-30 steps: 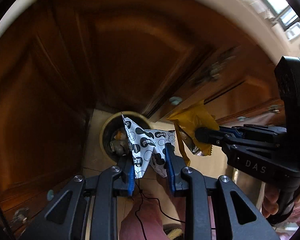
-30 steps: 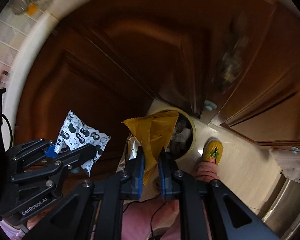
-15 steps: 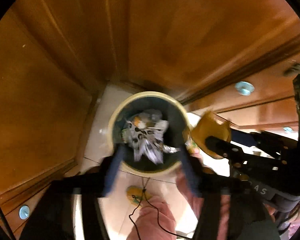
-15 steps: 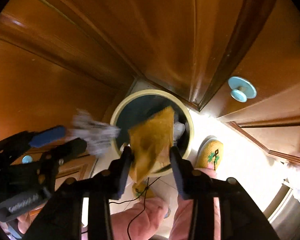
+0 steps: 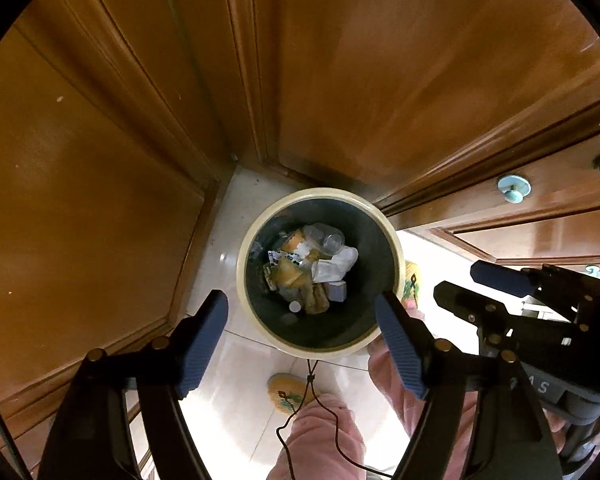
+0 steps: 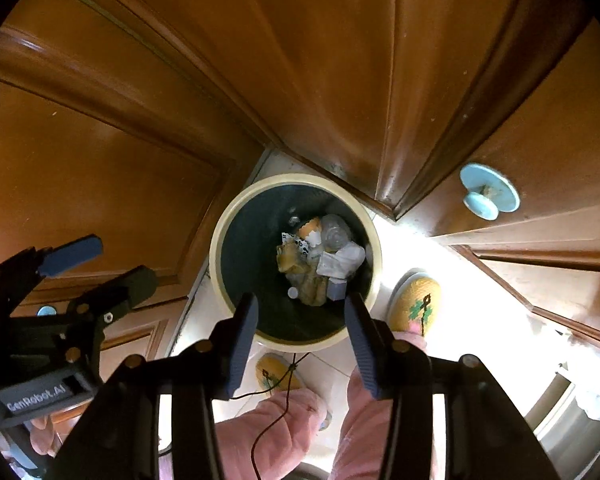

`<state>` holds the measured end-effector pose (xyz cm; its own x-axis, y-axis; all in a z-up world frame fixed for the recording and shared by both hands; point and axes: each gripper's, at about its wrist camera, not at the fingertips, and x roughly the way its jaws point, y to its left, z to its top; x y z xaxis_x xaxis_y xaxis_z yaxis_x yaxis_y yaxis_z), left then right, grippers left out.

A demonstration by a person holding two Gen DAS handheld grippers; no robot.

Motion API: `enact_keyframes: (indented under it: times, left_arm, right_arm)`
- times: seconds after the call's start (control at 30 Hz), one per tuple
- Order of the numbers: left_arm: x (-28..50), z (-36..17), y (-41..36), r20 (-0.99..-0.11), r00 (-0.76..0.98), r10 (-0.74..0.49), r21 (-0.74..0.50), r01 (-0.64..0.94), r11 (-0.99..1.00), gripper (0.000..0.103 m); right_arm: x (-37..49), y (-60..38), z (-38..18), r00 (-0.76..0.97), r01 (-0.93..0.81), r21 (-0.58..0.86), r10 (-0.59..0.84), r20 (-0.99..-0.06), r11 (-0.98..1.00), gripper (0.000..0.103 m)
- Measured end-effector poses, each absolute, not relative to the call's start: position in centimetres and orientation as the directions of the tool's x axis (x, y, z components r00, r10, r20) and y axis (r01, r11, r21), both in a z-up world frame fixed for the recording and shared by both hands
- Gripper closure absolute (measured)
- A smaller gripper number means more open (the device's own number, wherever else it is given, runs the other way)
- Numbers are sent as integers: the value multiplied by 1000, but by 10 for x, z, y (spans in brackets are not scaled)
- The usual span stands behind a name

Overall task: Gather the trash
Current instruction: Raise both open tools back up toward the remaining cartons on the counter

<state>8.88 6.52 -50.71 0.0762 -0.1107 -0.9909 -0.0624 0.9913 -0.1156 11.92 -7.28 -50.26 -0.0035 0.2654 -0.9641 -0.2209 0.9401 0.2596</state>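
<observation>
A cream-rimmed trash bin (image 5: 320, 194) (image 6: 292, 179) stands on the floor in the cabinet corner, straight below both grippers. In it lie the black-and-white patterned wrapper (image 5: 274, 256) (image 6: 290, 238), the yellow wrapper (image 5: 288, 276) (image 6: 288, 260), a clear bottle (image 5: 328, 240) and white paper (image 5: 336, 266). My left gripper (image 5: 298, 300) (image 6: 120, 262) hangs over the bin with its jaws opening and nothing between them. My right gripper (image 6: 300, 300) (image 5: 460, 284) is beside it, open and holding nothing.
Brown wooden cabinet doors close in around the bin, with pale blue knobs (image 5: 514, 188) (image 6: 490, 196). On the tiled floor are a person's pink trouser legs (image 6: 276, 420) and yellow slippers (image 6: 416, 300) (image 5: 290, 394). A thin black cable (image 5: 312, 392) hangs between the legs.
Both grippers dropped toward the bin and opened. The patterned wrapper left the left gripper and the yellow wrapper left the right; both now lie in the bin.
</observation>
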Motion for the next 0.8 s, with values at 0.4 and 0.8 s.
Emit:
enact_keyframes:
  times: [0.4, 0.8]
  left_arm:
    - [89, -455, 55, -991, 89, -102, -104, -13, 995, 28]
    - [75, -351, 37, -989, 83, -122, -115, 78, 990, 28]
  right_arm:
    - [112, -87, -450, 20, -190, 270, 279, -960, 944, 57]
    - [86, -107, -352, 69, -174, 224, 238, -969, 959, 57]
